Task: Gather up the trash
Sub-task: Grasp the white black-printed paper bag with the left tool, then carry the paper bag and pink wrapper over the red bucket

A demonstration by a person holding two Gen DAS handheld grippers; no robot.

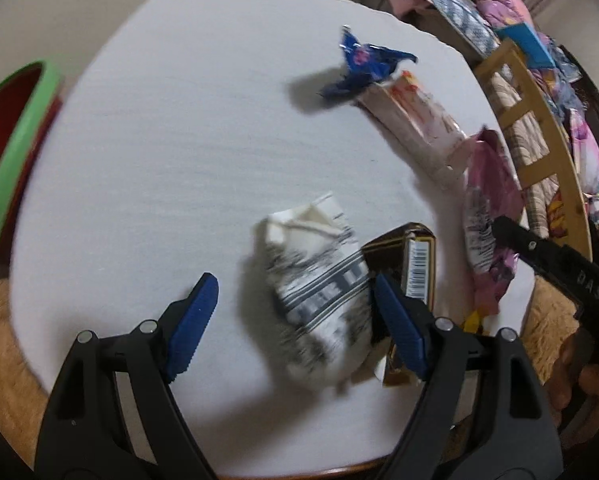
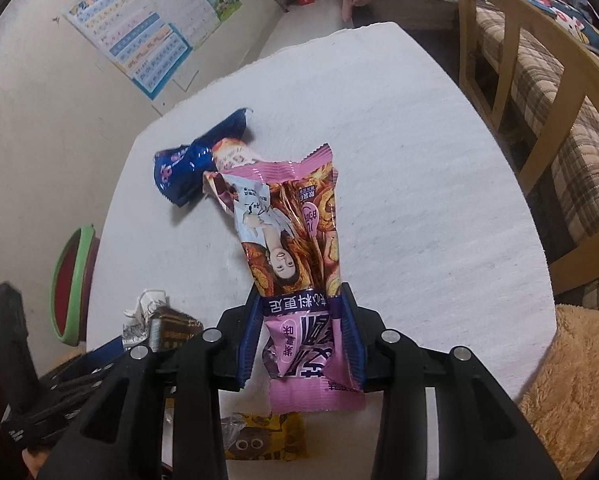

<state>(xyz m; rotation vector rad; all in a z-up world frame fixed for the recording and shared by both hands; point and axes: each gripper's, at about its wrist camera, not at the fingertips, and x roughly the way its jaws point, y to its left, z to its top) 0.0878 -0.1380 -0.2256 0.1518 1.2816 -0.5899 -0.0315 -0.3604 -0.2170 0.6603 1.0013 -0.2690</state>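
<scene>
The right gripper (image 2: 301, 334) stood with its blue pads either side of the pink snack wrapper (image 2: 295, 248), at the wrapper's near end. The jaws were partly apart; the wrapper filled the gap, its edges meeting both pads. Whether the pads pressed firmly enough to hold it could not be told for certain, though contact on both sides was apparent. The wrapper's long axis ran straight away from these tongs toward the far edge of the white table (image 2: 419, 160), in line with the fingers, so any lift would carry it by one end with the rest trailing.

The left gripper (image 1: 295, 320) was wide open and held nothing. The crumpled white-and-grey carton (image 1: 319, 292) lay between its fingers, close against the right-hand pad and well clear of the left-hand one, near the table's near edge. Its long axis ran roughly along the fingers, slightly slanted. In my judgement the jaws needed centring toward the carton before closing.

A brown box with a barcode (image 1: 411, 268) lay touching the carton on its right and partly behind that same pad; closing risked catching both. A blue wrapper (image 1: 363, 68) and a pale packet (image 1: 419, 128) lay toward the far right corner, unclaimed. The green-rimmed red bin (image 1: 7, 168) stood off the table's left edge, on the left gripper's side.
</scene>
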